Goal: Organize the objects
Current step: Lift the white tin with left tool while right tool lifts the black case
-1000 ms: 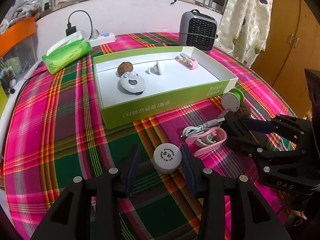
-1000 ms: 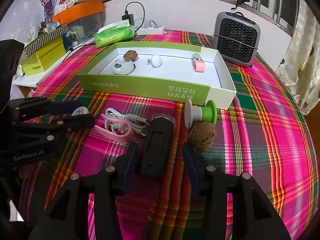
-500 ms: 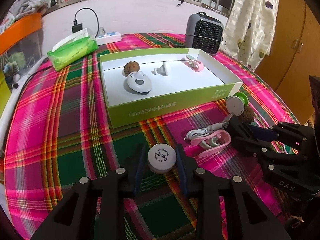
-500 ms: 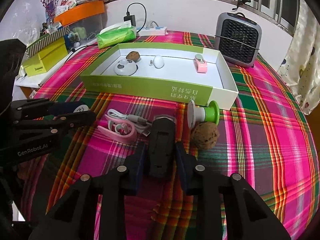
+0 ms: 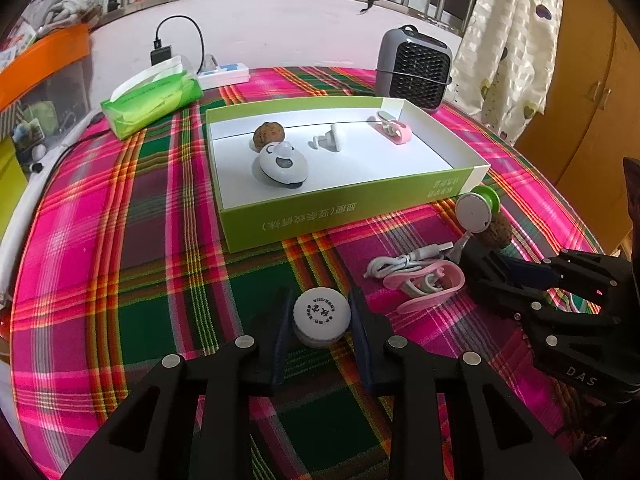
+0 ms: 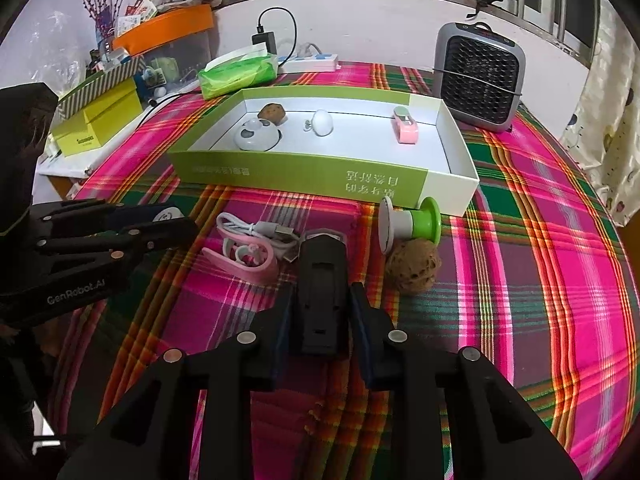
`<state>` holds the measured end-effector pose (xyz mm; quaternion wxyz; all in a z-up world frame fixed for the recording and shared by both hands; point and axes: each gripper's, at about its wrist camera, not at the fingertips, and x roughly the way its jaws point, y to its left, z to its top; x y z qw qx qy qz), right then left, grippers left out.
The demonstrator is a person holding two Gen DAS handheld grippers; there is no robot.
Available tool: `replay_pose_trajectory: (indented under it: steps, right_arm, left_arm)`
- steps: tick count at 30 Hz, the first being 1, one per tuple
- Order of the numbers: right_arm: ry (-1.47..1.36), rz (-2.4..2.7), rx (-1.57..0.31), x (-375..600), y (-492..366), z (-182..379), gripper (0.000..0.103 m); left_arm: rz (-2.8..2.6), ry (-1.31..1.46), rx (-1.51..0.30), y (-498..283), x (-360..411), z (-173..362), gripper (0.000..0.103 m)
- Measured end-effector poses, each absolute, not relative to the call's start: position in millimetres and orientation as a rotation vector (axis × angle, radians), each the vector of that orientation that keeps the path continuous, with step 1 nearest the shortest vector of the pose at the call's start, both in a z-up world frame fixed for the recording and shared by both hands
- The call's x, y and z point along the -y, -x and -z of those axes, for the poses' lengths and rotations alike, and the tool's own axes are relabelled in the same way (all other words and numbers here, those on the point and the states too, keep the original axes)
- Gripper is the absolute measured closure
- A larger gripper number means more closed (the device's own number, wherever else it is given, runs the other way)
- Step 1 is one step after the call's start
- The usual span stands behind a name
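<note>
My left gripper (image 5: pixel 320 295) has a round white lidded tin (image 5: pixel 322 314) between its jaws; they are closing and both pads touch its sides. My right gripper (image 6: pixel 322 292) is shut on a black oblong device (image 6: pixel 322 264) that lies on the plaid cloth. Beside it are a pink clip with a white cable (image 6: pixel 244 258), a green-and-white spool (image 6: pixel 412 222) and a walnut (image 6: pixel 414 266). Behind them, the green box (image 5: pixel 320 216) holds a walnut (image 5: pixel 269 135), a white round gadget (image 5: pixel 283 165), a white hook (image 5: pixel 332 140) and a pink clip (image 5: pixel 394 130).
A grey fan heater (image 6: pixel 480 76) stands behind the box at the back right. A green tissue pack (image 5: pixel 152 98) and a white power strip (image 5: pixel 224 74) lie at the back left. Yellow boxes (image 6: pixel 96 120) sit beyond the table's left edge.
Both grippers' jaws have closed in: the left onto the white tin, the right onto the black device. Neither hand has shifted, and both objects stay on the cloth.
</note>
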<state>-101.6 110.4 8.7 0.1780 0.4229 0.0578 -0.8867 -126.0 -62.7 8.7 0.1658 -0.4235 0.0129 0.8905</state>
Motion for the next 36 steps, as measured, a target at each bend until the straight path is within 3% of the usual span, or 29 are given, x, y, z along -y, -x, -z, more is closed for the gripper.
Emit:
replay_pose_trajectory:
  steps: [36]
  right_arm:
    - [-1.121, 2.462, -0.057, -126.5, 87.5, -23.2, 0.075]
  left_arm:
    - [-2.572, 1.182, -0.02, 110.0, 57.0, -25.7, 0.08]
